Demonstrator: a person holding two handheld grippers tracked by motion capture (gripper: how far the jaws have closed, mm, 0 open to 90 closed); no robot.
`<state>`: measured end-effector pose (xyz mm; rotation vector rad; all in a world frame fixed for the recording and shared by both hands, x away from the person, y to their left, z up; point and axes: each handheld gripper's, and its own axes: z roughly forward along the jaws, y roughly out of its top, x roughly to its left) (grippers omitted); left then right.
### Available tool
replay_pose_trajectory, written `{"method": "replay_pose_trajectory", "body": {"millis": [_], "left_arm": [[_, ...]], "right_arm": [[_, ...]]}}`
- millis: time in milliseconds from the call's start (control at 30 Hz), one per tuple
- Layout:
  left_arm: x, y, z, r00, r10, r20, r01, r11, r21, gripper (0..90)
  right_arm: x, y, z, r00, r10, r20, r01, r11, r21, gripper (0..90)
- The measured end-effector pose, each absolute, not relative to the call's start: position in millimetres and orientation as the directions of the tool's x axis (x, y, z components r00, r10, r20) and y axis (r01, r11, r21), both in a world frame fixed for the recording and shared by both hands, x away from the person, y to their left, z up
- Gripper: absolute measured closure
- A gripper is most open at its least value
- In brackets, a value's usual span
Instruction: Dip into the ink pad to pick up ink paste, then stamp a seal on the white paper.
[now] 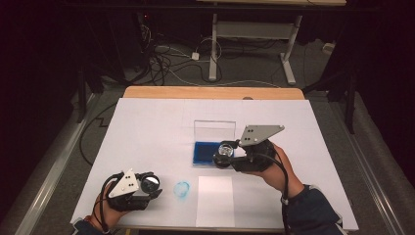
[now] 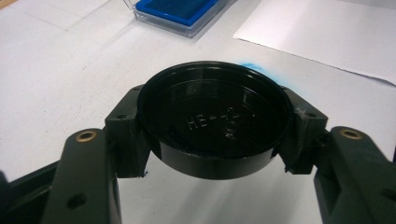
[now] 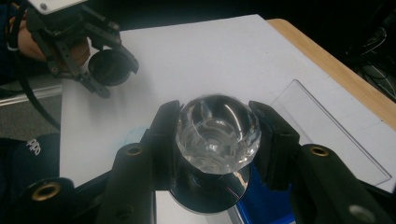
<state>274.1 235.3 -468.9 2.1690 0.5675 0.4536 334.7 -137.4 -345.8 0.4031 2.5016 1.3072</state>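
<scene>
My left gripper point(image 1: 147, 186) is shut on a round black cap point(image 2: 212, 116), held just above the white table cover at the near left; the same cap point(image 3: 109, 67) appears at the top left of the right gripper view. My right gripper point(image 1: 226, 154) is shut on a stamp with a faceted clear glass knob point(image 3: 217, 133) and a black round base. It hovers over the blue ink pad point(image 1: 203, 152), whose clear lid point(image 1: 214, 129) stands open behind it. A round blue print point(image 1: 182, 189) marks the cover beside the left gripper.
A white sheet of paper point(image 1: 215, 200) lies at the near edge, right of the blue print. The white table cover point(image 1: 147, 127) spans the wooden table point(image 1: 210, 92). Cables and a desk frame lie on the floor beyond.
</scene>
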Motion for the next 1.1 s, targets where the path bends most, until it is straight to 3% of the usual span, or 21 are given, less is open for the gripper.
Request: {"method": "replay_pose_trajectory", "body": {"millis": [1100], "left_arm": [[272.4, 233.4, -470.4, 0.837, 0.529, 0.141, 0.231, -0.574, 0.786, 36.0]], "right_arm": [[322.7, -125.3, -355.9, -0.937, 0.326, -0.125, 0.096, 0.587, 0.804, 57.2]]}}
